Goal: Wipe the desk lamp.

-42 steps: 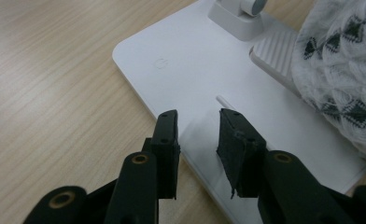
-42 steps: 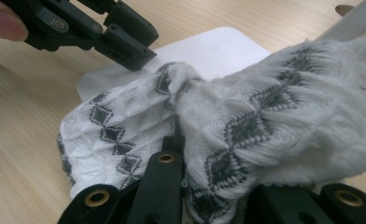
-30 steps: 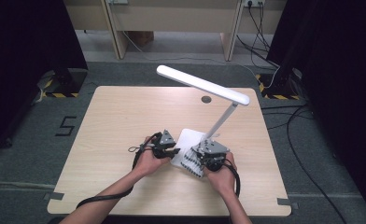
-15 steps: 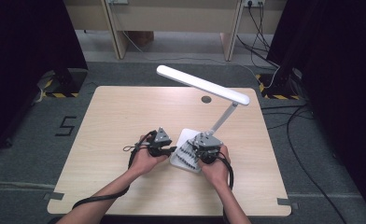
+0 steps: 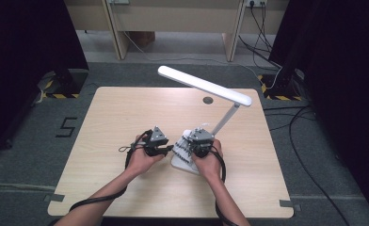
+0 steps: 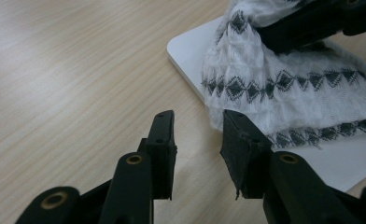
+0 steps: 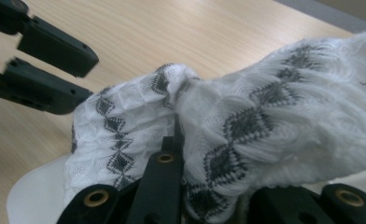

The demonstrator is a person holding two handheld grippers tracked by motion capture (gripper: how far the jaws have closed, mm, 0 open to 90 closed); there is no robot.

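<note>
Cloth point(image 5: 184, 149) lies lengthwise toward the left gripper point(image 5: 166, 150).

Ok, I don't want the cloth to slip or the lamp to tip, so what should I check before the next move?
1. Right tool shut on the white patterned cloth: ok, fabric bunched around its jaws.
2. Left tool free to take the cloth: ok, jaws open, nothing between them.
3. Left tool lined up with the cloth edge: ok, the edge lies just ahead of its jaws.
4. Cloth lying on the lamp base: ok.
5. Lamp arm clear of both hands: ok, it rises behind the right hand.
6. Firmness of the right tool's grip: cannot tell.
</note>
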